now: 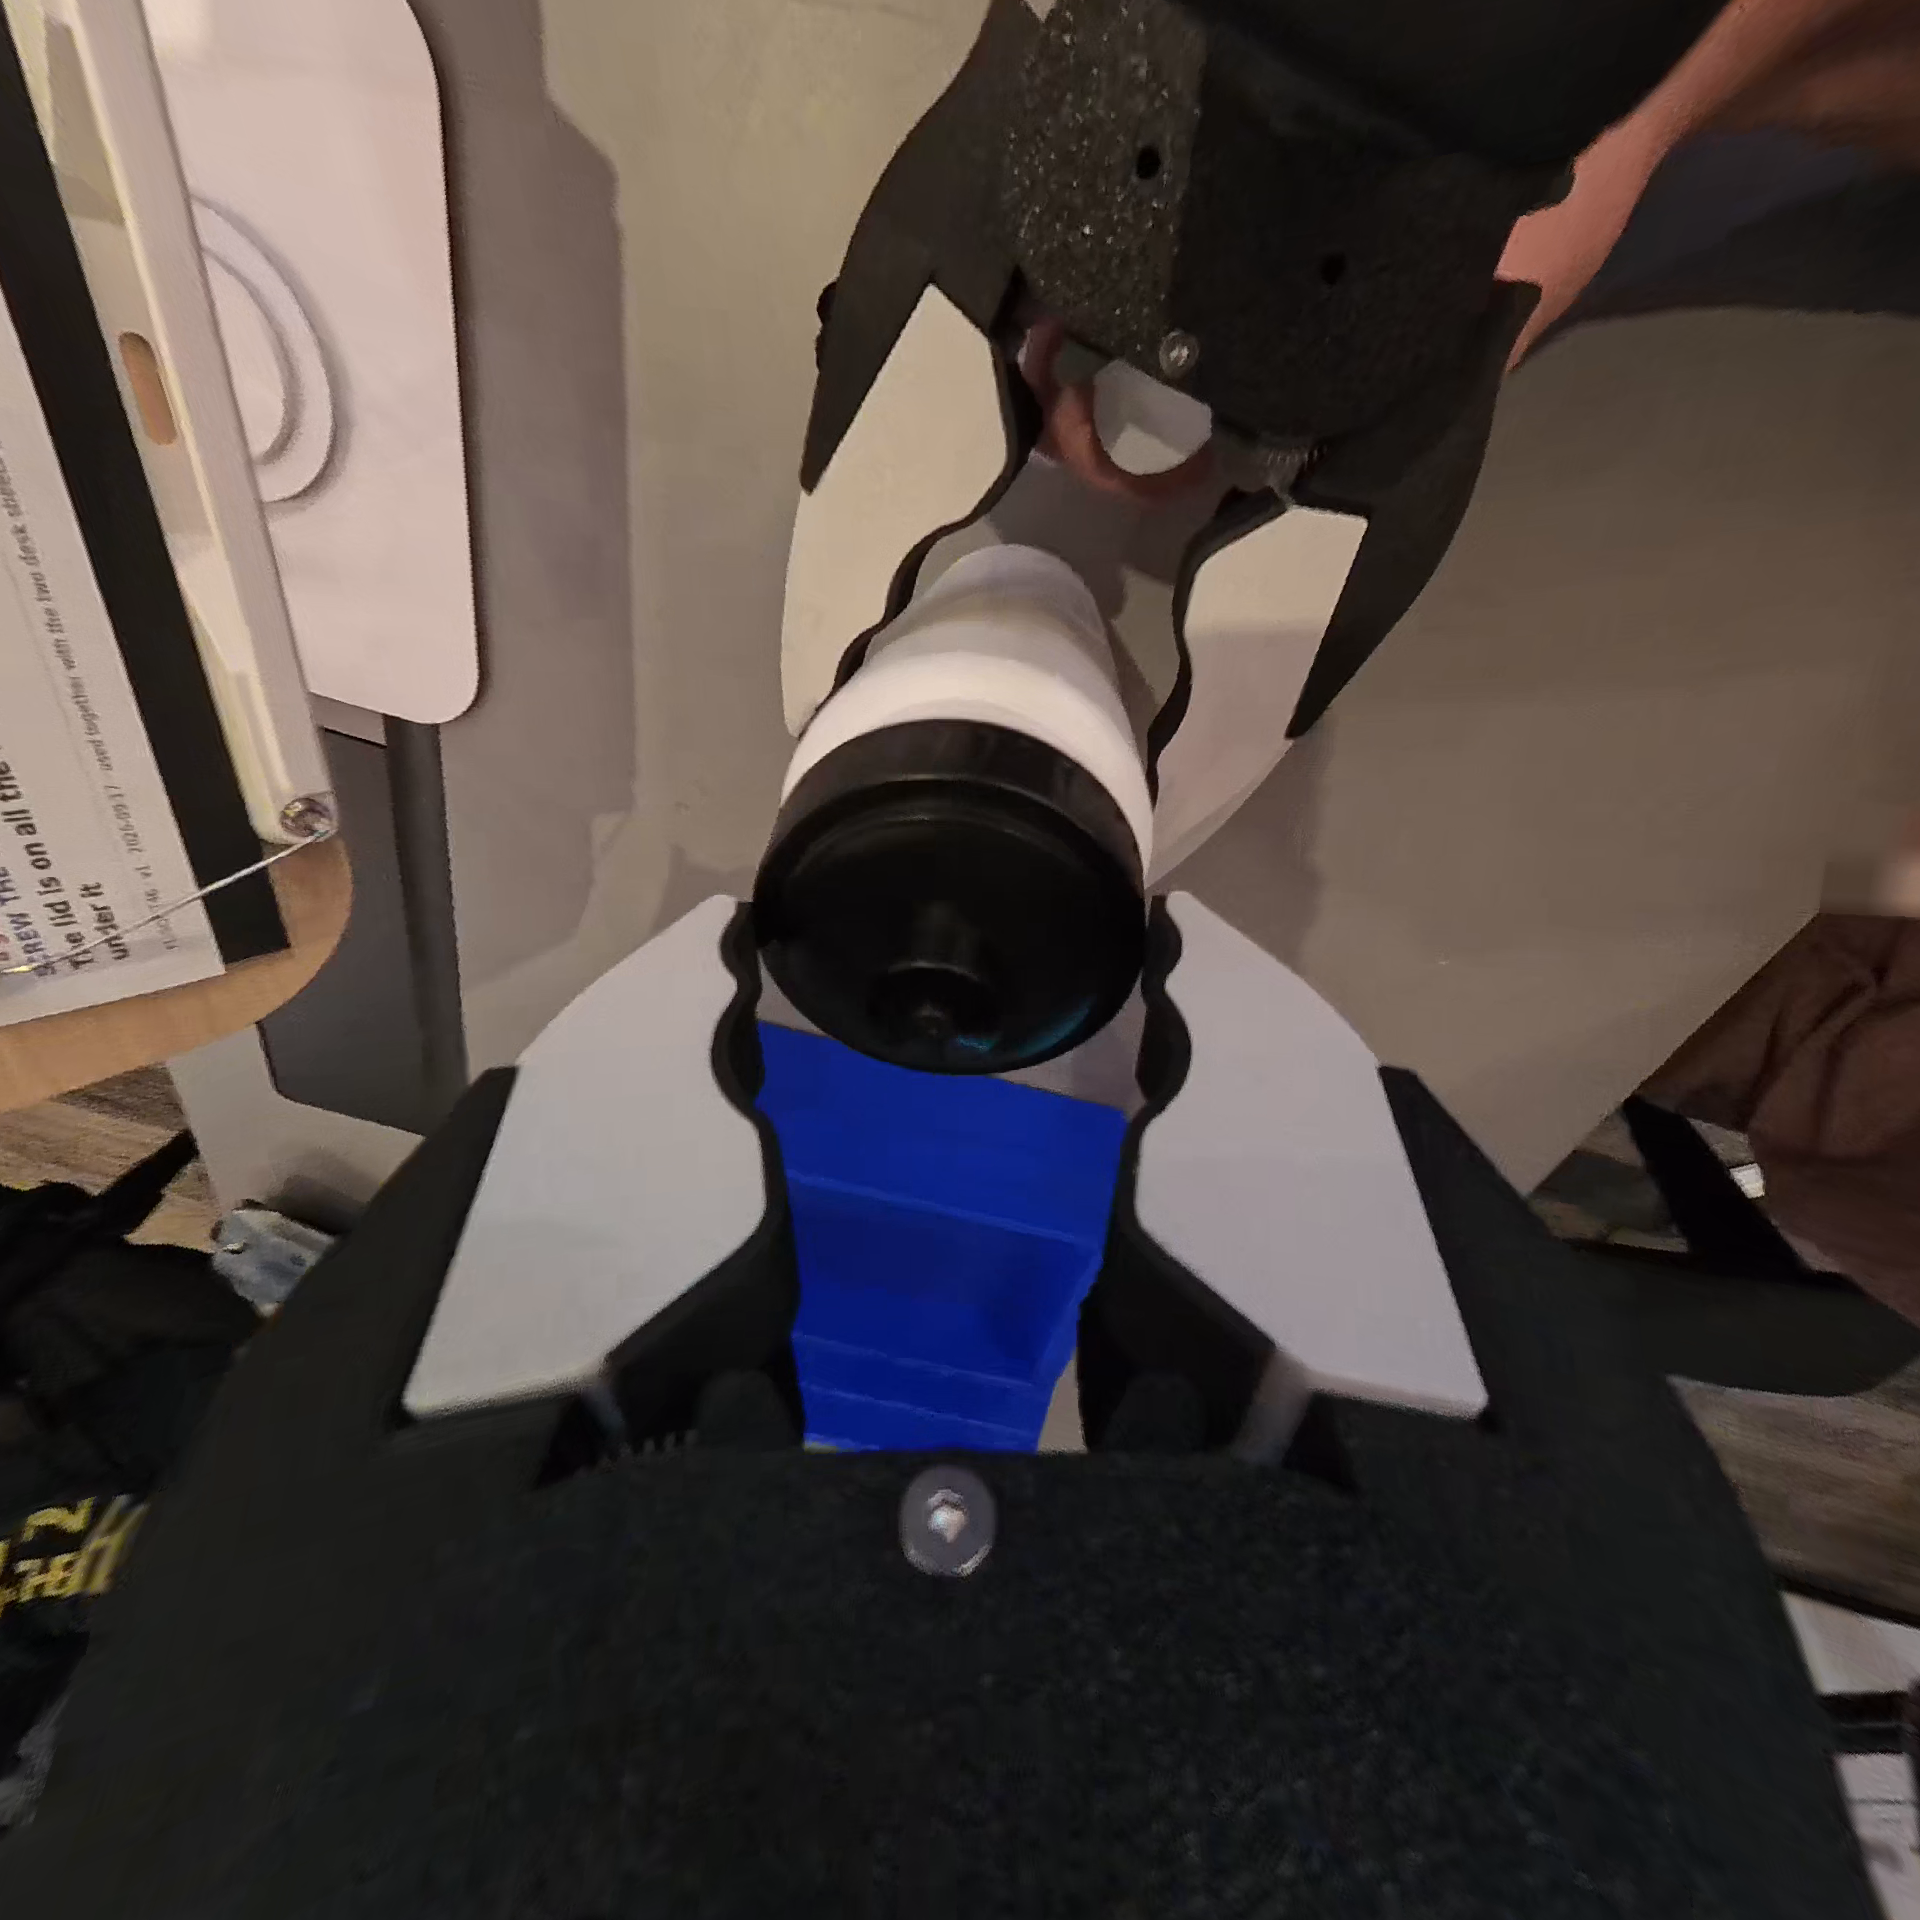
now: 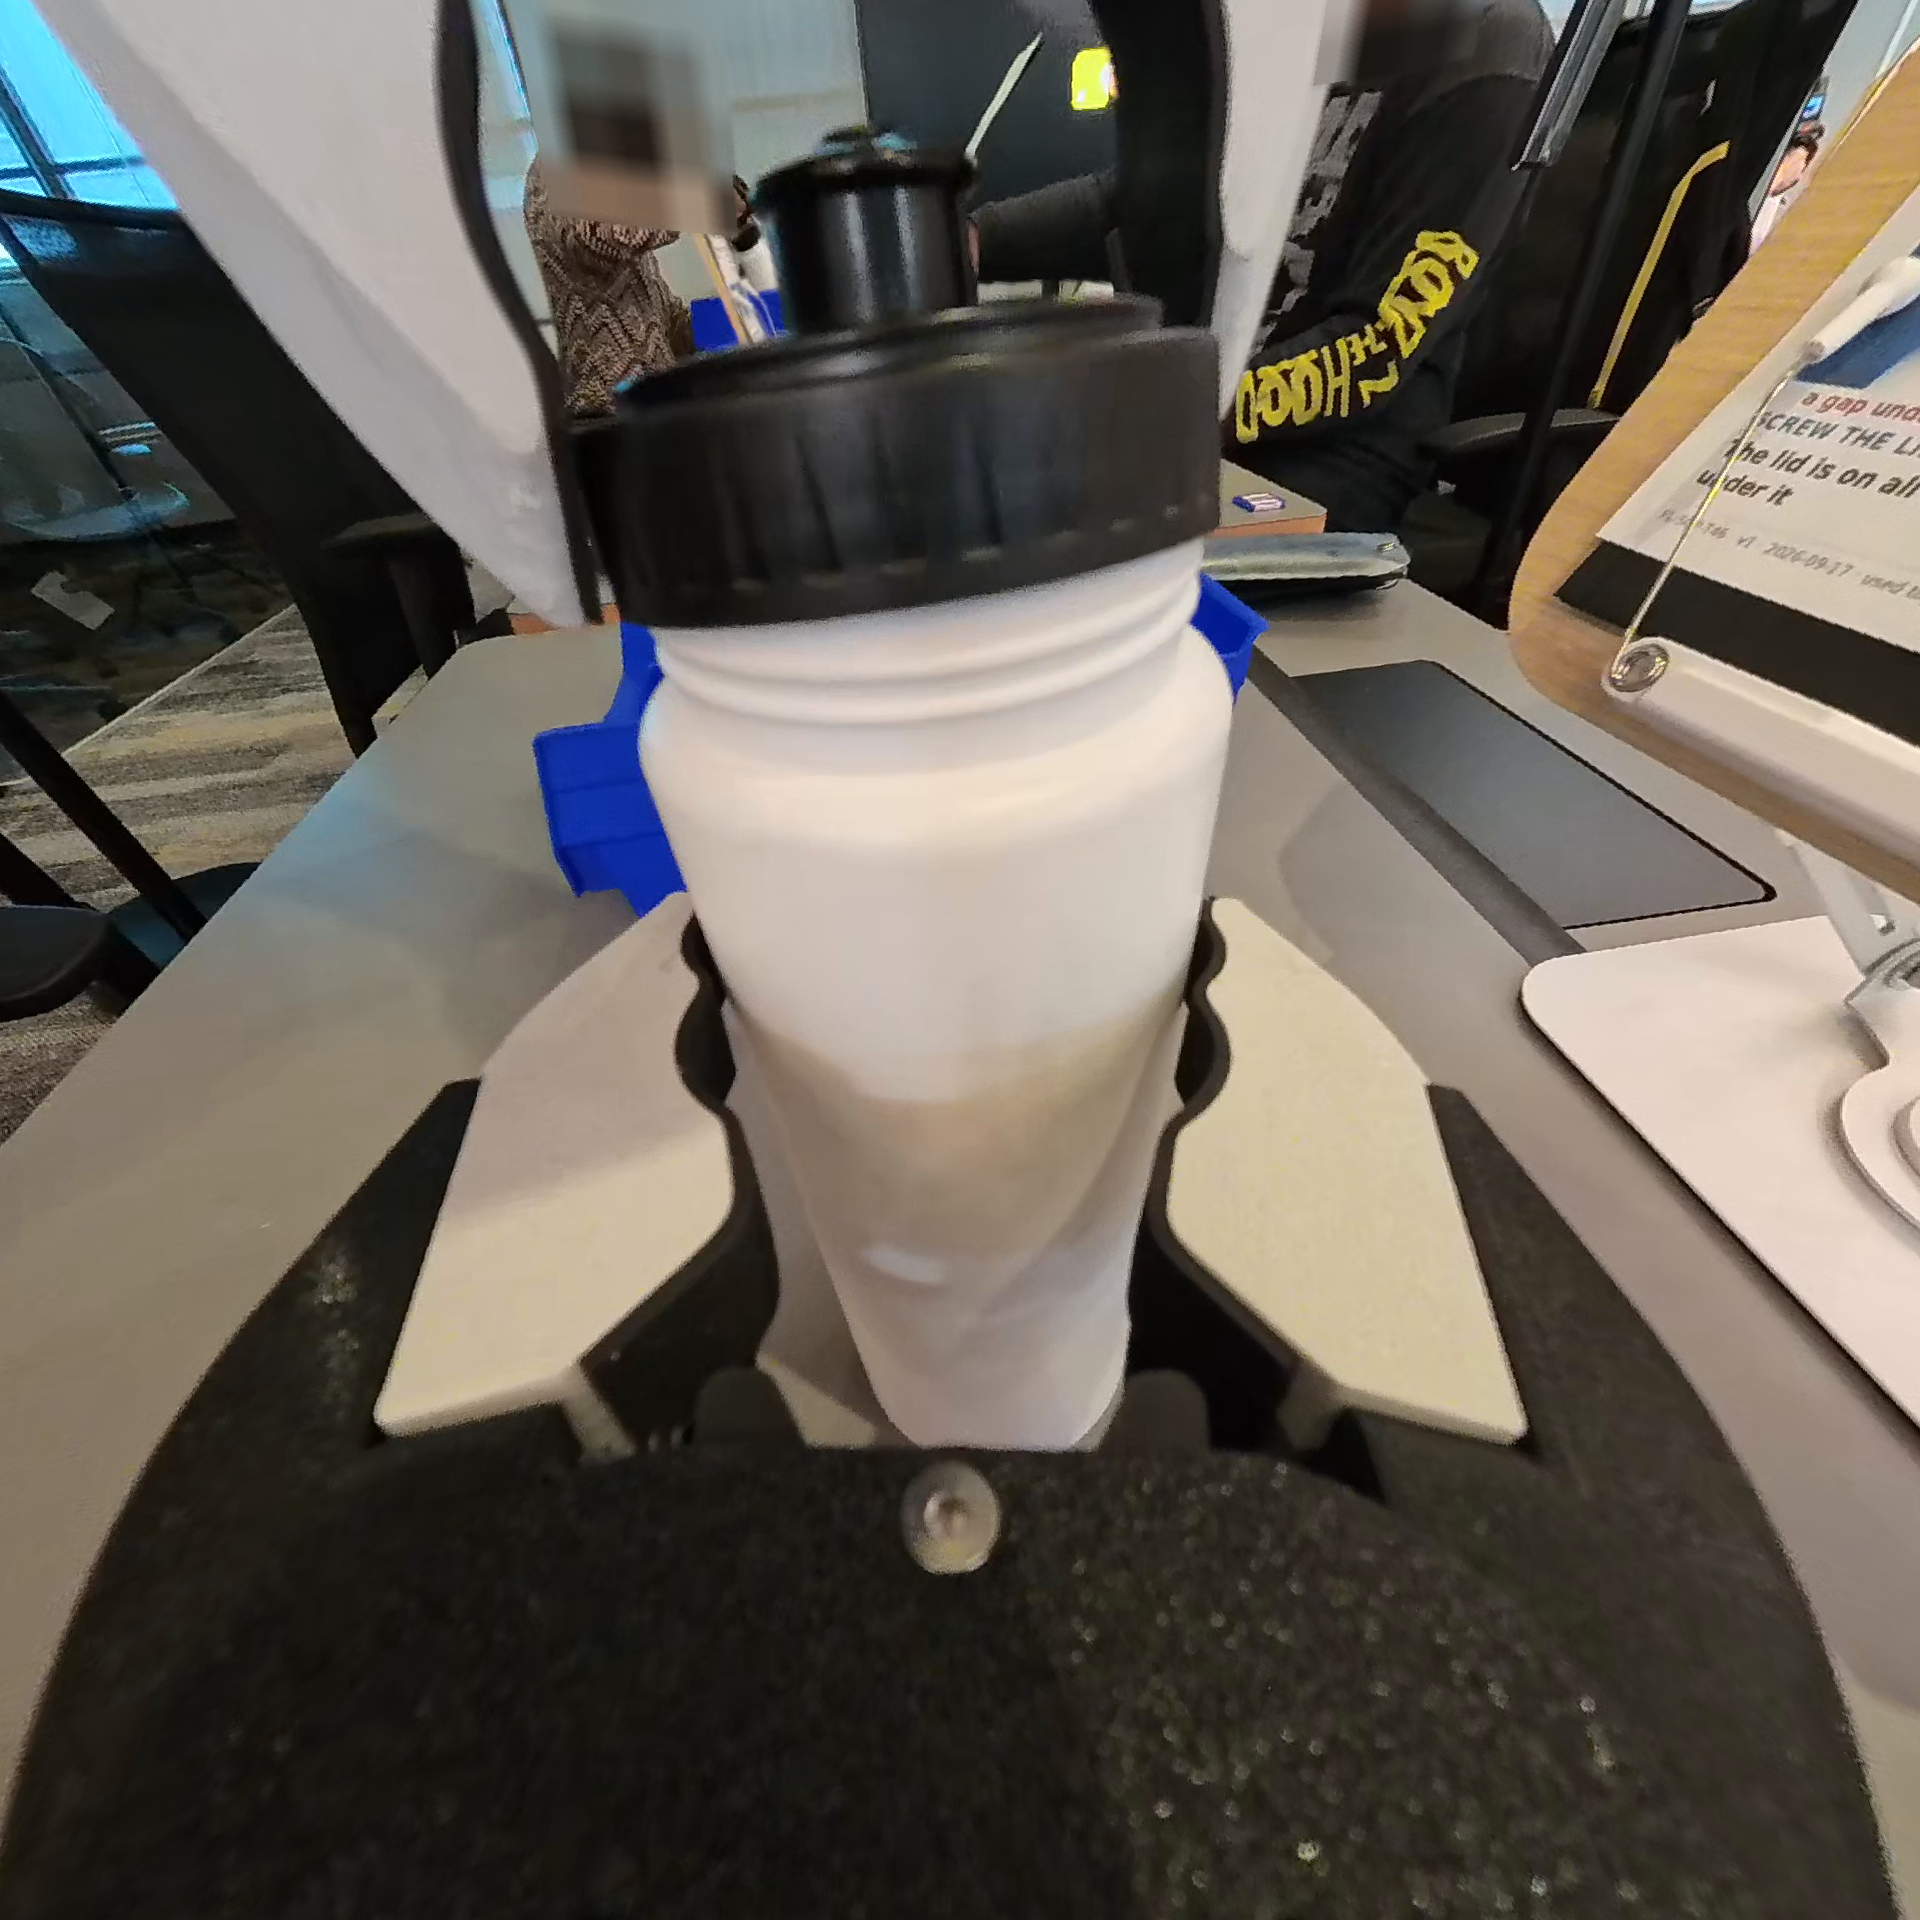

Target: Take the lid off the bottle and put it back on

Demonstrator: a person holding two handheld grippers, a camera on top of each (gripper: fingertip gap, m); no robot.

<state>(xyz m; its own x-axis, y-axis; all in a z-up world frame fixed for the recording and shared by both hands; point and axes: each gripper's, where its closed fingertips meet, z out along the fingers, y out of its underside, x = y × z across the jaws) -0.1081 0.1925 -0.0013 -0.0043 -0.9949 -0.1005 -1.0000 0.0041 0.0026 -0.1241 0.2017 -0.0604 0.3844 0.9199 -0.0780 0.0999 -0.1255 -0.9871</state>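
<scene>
Bottle clamped, lid seated.
Right gripper [image 2: 951,997] pads press white plastic bottle [image 2: 935,883]; left gripper [image 1: 951,977] grips black ribbed lid [image 1: 945,935]; grey table [image 2: 312,883] edges near.

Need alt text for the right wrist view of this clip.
A white bottle with a black ridged lid on its neck stands between the right claw pads, which press its lower sides. The left claw's white fingers reach down around the lid; a blue bin sits behind on the grey table.

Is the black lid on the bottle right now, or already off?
On. The black lid sits over the white bottle's neck, threads showing just beneath its rim. Whether it is loosened, cannot tell.
</scene>
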